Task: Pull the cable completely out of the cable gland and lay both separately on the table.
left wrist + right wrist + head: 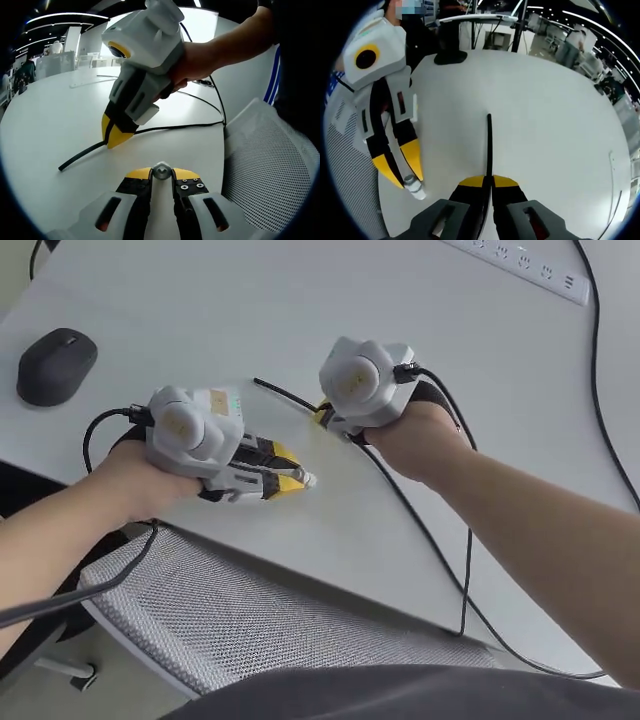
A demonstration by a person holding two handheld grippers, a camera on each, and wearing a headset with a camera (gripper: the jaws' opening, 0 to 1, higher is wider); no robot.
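The left tool (161, 176) pinches the gland (414, 187) near the counter (545, 115) edge; the right tool (488, 179), just beside it, clamps the cable (489, 145), which runs straight ahead (free end clear of the gland)

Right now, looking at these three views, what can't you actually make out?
The cable gland: in the left gripper view, mostly hidden between the jaws of the left hand-held gripper; its shape is unreadable.
The cable: in the head view, its far end passes behind the right hand-held gripper and the hand.
The power strip: in the head view, cut off by the top edge.
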